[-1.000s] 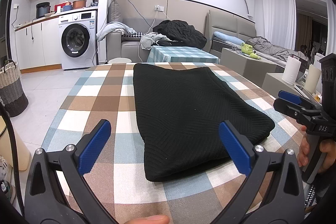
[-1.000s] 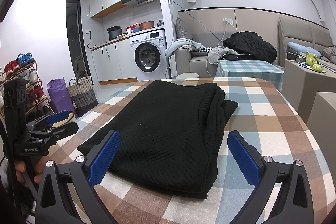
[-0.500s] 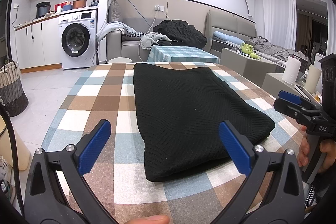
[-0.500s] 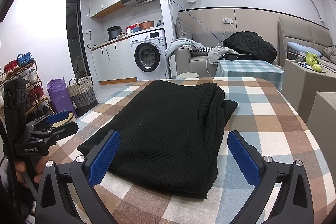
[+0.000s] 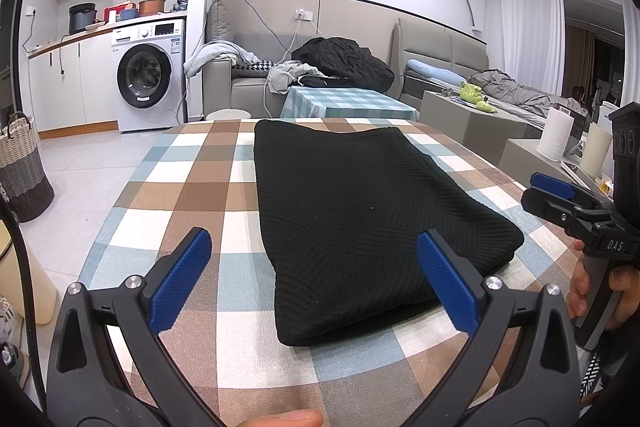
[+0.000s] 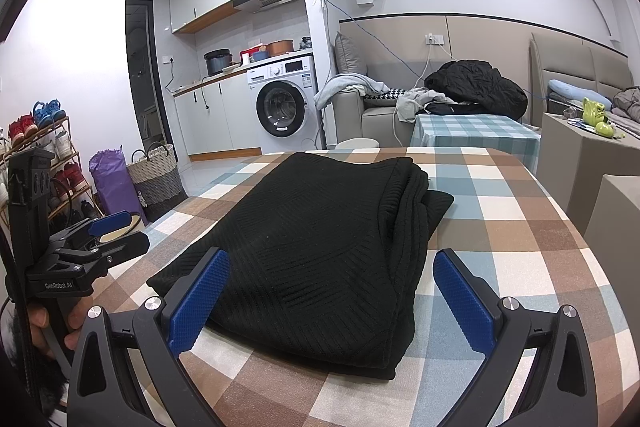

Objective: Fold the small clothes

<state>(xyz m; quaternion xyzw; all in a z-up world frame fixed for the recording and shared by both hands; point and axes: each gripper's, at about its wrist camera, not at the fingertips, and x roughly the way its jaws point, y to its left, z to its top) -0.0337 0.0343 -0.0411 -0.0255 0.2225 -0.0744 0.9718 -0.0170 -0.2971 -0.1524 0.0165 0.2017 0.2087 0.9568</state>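
Note:
A black ribbed knit garment [image 5: 360,211] lies folded into a thick rectangle on the checked tablecloth [image 5: 192,195]; it also shows in the right wrist view [image 6: 320,255]. My left gripper [image 5: 316,275] is open and empty, held above the near table edge in front of the garment's near end. My right gripper [image 6: 332,291] is open and empty, just short of the garment's near edge. Each gripper shows in the other's view: the right one at the right edge [image 5: 560,197], the left one at the left edge [image 6: 108,235].
The table edge curves close in front of both grippers. Beyond the table stand a washing machine [image 5: 148,75], a sofa with a black jacket [image 5: 344,61], a small checked table [image 5: 348,103], a woven basket [image 6: 154,175] and paper rolls [image 5: 554,139] at the right.

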